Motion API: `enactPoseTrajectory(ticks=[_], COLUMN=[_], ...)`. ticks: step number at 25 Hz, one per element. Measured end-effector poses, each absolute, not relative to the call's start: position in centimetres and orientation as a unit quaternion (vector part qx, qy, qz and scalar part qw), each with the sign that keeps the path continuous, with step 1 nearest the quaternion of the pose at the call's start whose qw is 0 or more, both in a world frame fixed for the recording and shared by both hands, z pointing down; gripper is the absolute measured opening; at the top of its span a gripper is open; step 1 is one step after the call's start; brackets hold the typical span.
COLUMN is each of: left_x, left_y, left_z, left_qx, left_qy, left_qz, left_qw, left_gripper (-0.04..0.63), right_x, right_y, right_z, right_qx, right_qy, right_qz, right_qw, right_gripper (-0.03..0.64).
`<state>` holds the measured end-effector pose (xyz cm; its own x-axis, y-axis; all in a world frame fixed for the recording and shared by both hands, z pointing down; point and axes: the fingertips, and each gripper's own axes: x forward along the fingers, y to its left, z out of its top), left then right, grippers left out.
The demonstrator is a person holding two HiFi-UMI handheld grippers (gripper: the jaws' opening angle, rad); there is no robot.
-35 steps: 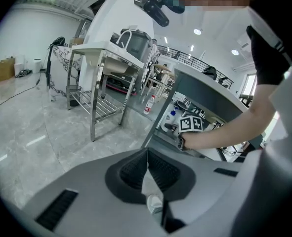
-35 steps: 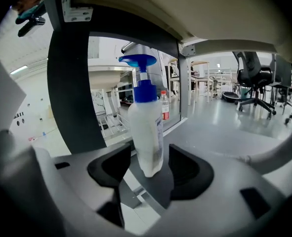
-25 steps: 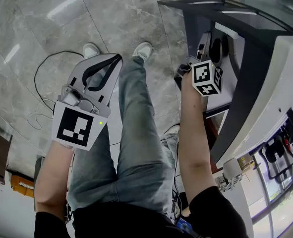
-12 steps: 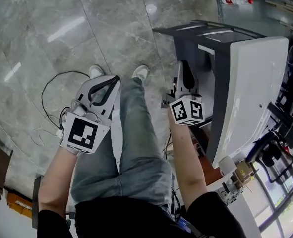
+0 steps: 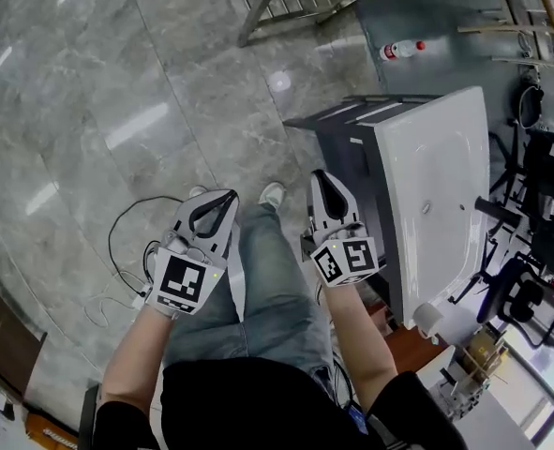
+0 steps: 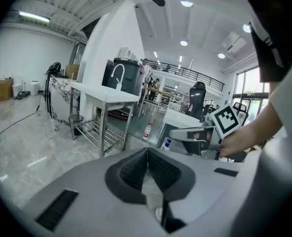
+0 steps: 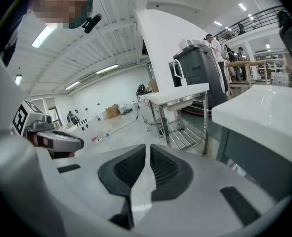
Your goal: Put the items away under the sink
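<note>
The head view looks steeply down over the left gripper (image 5: 222,198) and right gripper (image 5: 321,176) onto the floor (image 5: 117,82), with the sink (image 5: 436,186) at frame right. Each gripper view sits close behind its own jaws, facing roughly level. Both share the steel table (image 6: 106,95), and each catches the other gripper at its edge.
</note>
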<state>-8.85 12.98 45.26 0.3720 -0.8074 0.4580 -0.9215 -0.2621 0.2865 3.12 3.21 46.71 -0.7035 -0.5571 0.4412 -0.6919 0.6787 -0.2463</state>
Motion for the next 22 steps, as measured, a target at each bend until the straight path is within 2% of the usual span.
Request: enactPoseTrajectory(ticks=[22], left_x=[-11.4], left_y=[10.7], left_z=[25.8], left_qx=[0.783], left_qy=[-0.594], left_qz=[0.071], left_qw=[0.170], left_gripper=[0.023], right_x=[3.2], right_y=[2.9], right_z=[24.4], right_qx=[0.324], right_qy=[-0.935], right_qz=[0.108], right_qw=[0.101], right_gripper=[0.049])
